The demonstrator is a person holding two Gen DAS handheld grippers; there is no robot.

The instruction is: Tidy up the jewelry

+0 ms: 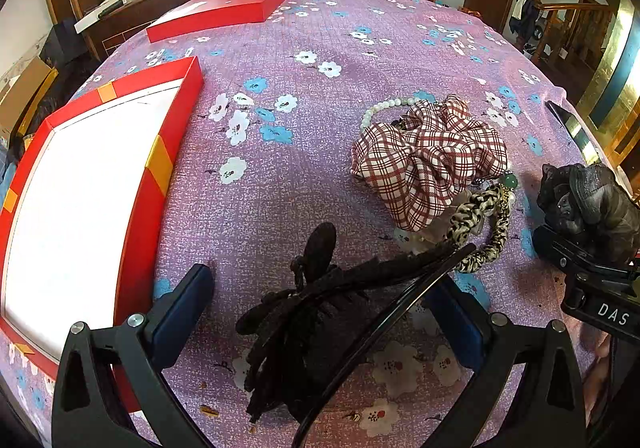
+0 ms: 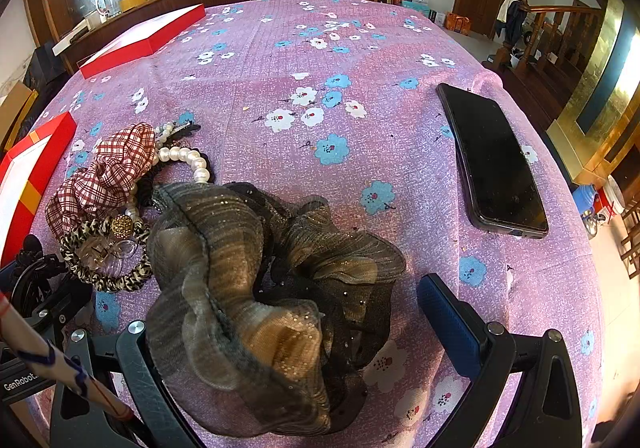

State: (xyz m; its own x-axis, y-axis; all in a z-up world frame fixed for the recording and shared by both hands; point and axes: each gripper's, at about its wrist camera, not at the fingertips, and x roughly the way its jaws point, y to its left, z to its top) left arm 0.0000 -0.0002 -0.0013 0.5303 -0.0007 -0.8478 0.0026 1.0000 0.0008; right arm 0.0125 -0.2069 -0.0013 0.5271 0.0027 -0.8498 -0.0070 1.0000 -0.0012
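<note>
My left gripper point(image 1: 320, 308) is open and low over the cloth, with a black headband point(image 1: 316, 300) carrying a lace bow lying between its blue fingers. To its left stands the open red box point(image 1: 136, 207) with a white inside. A plaid scrunchie point(image 1: 424, 155), a pearl bracelet point(image 1: 384, 105) and a leopard-print braided hair tie point(image 1: 480, 224) lie in a heap ahead on the right. My right gripper point(image 2: 292, 340) is open too, and a large sheer brown-and-black scrunchie point(image 2: 272, 280) sits between its fingers, draped against the left finger point(image 2: 136, 360).
The red box lid point(image 2: 144, 39) lies at the far left of the purple flowered tablecloth point(image 2: 360, 59). A black phone point(image 2: 496, 163) rests near the right table edge. Beyond the table are a wooden counter and a staircase.
</note>
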